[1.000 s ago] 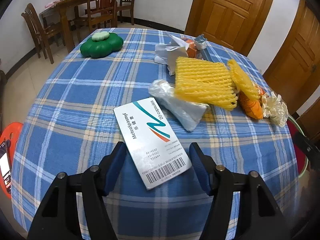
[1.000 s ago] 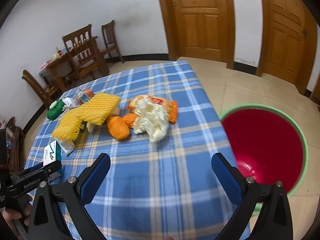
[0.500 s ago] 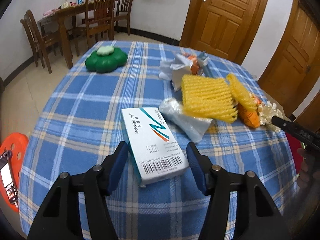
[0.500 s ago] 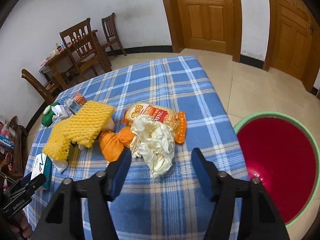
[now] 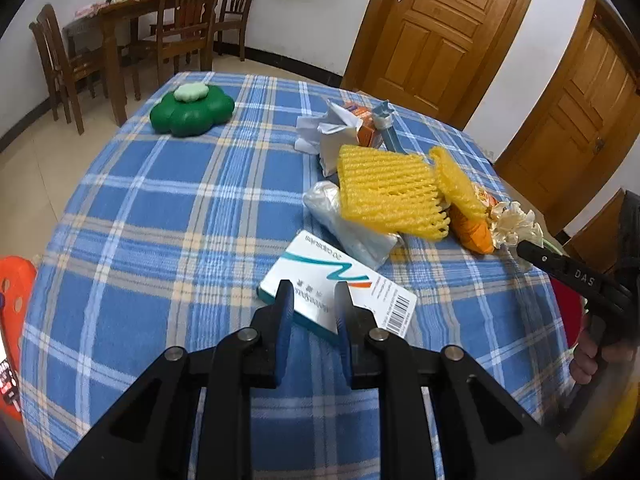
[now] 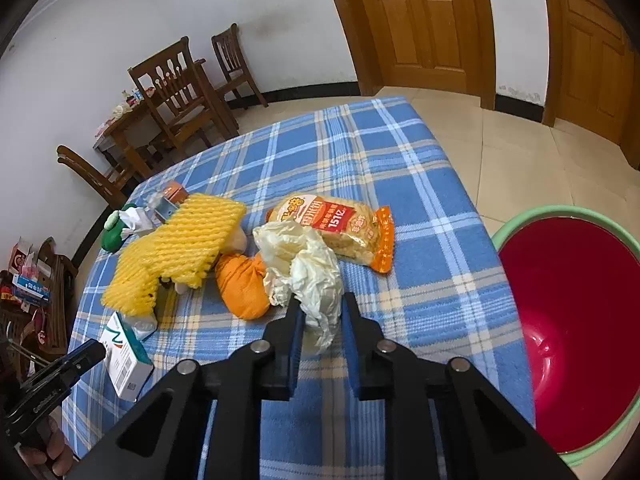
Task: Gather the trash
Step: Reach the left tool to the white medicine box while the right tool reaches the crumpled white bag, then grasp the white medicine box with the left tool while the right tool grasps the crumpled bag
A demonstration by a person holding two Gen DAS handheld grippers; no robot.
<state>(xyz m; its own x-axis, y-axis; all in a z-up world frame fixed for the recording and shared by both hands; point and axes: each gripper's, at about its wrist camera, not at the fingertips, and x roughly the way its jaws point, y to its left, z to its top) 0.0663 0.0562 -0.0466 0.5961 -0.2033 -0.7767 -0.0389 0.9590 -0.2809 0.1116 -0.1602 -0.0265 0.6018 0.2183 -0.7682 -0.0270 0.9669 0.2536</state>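
A: Blue plaid cloth covers the worktop [image 5: 160, 208], and in the left wrist view the left gripper [image 5: 314, 300] has just been closing. Its jaws now stand narrow and pinch the near corner of the white medicine box [image 5: 340, 280].

B: Is the box off the cloth yet?

A: It looks tipped, near end raised, but I can't tell whether the far end still rests on the cloth. Behind it lie a clear plastic bag [image 5: 344, 224], yellow foam netting [image 5: 390, 192] and crumpled white paper [image 5: 328, 132]. The green flower-shaped thing [image 5: 192, 110] sits well apart at the far side.

B: And the right wrist view?

A: The right gripper [image 6: 320, 314] has also just been closing. Its jaws are nearly together on the lower end of the crumpled cream bag [image 6: 308, 276], which lies against an orange bundle [image 6: 240, 288] and a snack packet [image 6: 340, 228]. The red basin [image 6: 580, 320] with the green rim stands on the floor beside the worktop, to the right.

B: So how should the lift go?

A: I'd lift straight and slowly. The box is held only at a corner, so it may swivel; keep it level. The cream bag is limp and may drag its neighbours, so raise it clear before swinging to the basin.
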